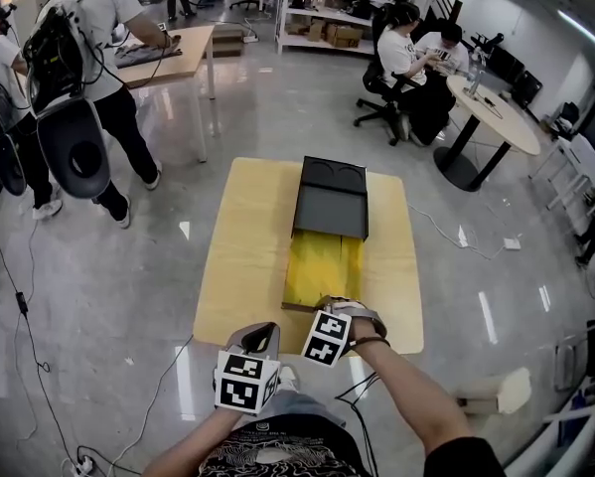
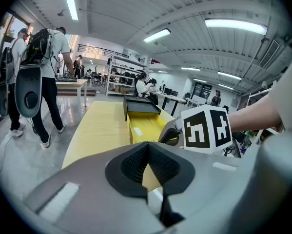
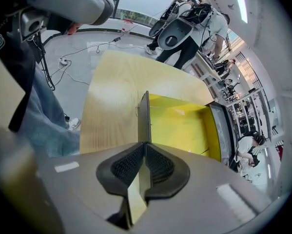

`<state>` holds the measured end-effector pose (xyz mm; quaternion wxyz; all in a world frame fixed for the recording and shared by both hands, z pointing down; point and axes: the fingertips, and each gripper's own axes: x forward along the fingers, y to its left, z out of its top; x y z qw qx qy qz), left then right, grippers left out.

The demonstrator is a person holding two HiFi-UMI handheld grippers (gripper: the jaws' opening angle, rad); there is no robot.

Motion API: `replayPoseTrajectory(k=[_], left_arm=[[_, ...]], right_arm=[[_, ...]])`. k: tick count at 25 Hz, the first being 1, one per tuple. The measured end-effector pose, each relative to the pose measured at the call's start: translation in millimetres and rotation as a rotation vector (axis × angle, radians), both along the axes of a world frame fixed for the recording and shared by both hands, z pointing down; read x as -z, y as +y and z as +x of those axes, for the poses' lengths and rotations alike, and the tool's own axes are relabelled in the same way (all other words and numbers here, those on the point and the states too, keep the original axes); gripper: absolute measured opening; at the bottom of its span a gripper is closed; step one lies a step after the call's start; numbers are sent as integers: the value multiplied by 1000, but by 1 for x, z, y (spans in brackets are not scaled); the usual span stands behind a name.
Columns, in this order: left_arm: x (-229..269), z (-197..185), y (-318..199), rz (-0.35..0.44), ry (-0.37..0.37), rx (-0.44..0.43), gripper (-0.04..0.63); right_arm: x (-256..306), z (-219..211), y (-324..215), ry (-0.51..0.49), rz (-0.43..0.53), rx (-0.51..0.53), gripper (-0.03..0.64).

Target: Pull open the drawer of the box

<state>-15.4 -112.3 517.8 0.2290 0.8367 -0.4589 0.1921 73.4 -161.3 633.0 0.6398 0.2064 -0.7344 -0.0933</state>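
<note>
One wooden table (image 1: 237, 266) carries one dark box (image 1: 332, 199). The box's one yellow drawer (image 1: 322, 266) stands pulled out of the box toward me. I hold two grippers. My right gripper (image 3: 144, 145) is clamped on the drawer's front wall (image 3: 144, 118), the end farthest from the box. My left gripper (image 2: 147, 147) hangs beside it, farther from the box, jaws together and empty.

The table (image 1: 237, 266) is pale wood, grained and matt. On it, the box (image 1: 332, 202) is dark grey and matt; its drawer (image 1: 322, 266) is smooth bright yellow with a faint sheen. Around the table, the floor (image 1: 128, 286) is glossy polished grey. The right gripper (image 3: 143, 145) has a matt grey plastic shell; its pads (image 3: 128, 165) are black and finely ribbed.
</note>
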Motion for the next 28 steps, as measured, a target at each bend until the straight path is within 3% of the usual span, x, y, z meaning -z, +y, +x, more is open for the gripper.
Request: replayPoseTrajectory(k=[11, 16, 21, 28], left_arm=[[-3, 6, -6, 7, 15, -4, 19], [-3, 7, -10, 12, 17, -3, 20], [-3, 7, -14, 15, 20, -5, 20], [-1, 6, -24, 25, 27, -12, 20]], right_arm=[[-4, 1, -1, 6, 17, 5, 31], [-4, 3, -10, 0, 102, -12, 35], [4, -2, -14, -73, 150, -56, 46], [30, -14, -16, -250, 160, -199, 31]])
